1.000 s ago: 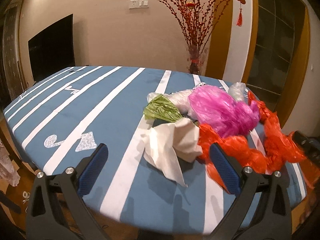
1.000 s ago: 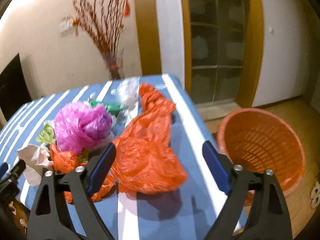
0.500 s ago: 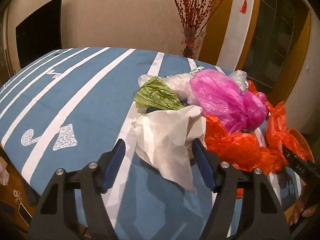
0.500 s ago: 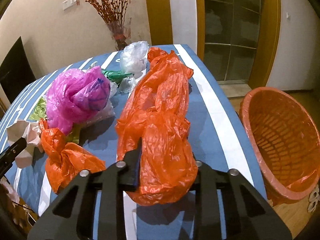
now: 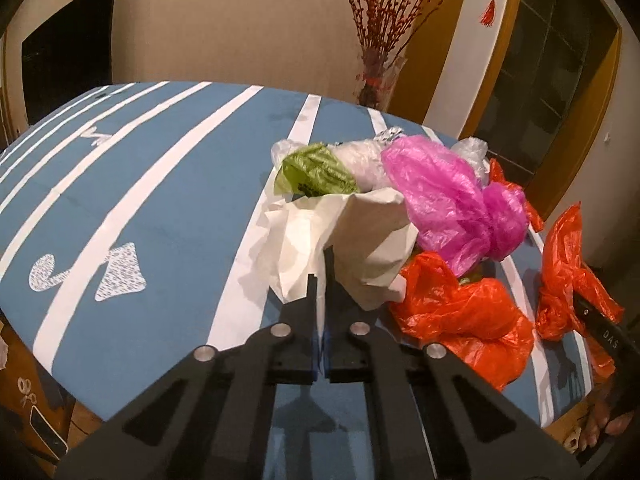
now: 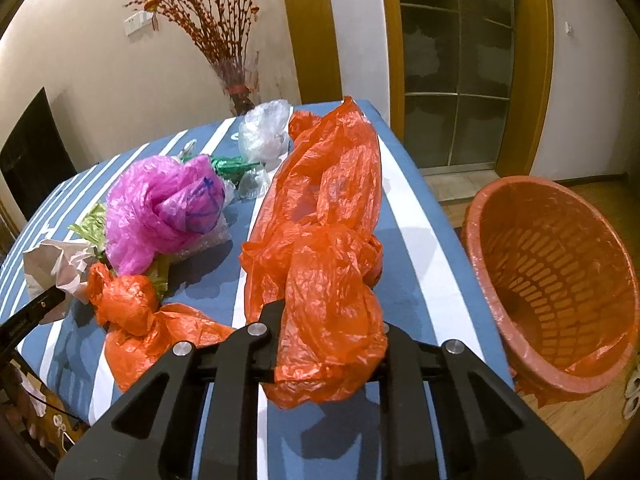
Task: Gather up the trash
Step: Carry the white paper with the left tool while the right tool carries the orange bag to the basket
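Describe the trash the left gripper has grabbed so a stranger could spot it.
On the blue striped table, find the heap of plastic bags. At its near left edge lies a crumpled white paper, pinched by the left gripper. It is the only matte, off-white piece; its neighbours are glossy green, pink and orange.

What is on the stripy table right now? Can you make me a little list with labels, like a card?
table: blue cloth with white stripes
left gripper: jaws just closed, shut on the white paper
right gripper: jaws just closed, shut on the long orange bag
loose trash: pink bag, green wrapper, knotted orange bag, clear bag
bin: orange basket on the floor beside the table, lined with an orange bag
behind: vase of red twigs
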### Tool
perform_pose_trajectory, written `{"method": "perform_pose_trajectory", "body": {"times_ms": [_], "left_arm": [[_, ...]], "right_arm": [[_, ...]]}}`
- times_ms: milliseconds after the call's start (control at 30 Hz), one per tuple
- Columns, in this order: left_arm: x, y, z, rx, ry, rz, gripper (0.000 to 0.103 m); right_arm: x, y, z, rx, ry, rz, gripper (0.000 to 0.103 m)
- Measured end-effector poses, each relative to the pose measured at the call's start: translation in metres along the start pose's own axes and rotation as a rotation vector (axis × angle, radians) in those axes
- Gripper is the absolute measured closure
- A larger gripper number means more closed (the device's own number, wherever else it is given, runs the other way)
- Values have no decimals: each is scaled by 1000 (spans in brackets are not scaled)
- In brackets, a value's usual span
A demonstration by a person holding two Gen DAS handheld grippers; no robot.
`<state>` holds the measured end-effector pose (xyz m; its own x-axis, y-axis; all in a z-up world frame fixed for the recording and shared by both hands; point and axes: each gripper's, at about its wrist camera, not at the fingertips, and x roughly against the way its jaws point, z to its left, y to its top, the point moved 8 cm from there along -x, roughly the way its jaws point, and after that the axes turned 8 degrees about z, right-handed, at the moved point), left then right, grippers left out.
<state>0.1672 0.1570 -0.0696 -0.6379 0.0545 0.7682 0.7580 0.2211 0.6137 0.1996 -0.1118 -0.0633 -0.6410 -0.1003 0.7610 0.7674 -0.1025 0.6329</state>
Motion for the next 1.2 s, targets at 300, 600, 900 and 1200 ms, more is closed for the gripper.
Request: {"method": "perform_pose_trajectory", "body": {"times_ms": [300, 600, 900, 1200], "left_arm": [[31, 13, -23, -24, -43, -50, 100], [54, 21, -75, -94, -131, -73, 100], [53, 16, -167, -227, -262, -45, 100], [35, 0, -259, -353, -383, 11, 99]], "right_arm": [[25, 3, -17, -27, 3, -55, 88], [45, 5, -37, -65, -11, -94, 88], [64, 0, -78, -129, -65, -132, 88], [82, -11, -135, -228, -144, -149, 88]]}}
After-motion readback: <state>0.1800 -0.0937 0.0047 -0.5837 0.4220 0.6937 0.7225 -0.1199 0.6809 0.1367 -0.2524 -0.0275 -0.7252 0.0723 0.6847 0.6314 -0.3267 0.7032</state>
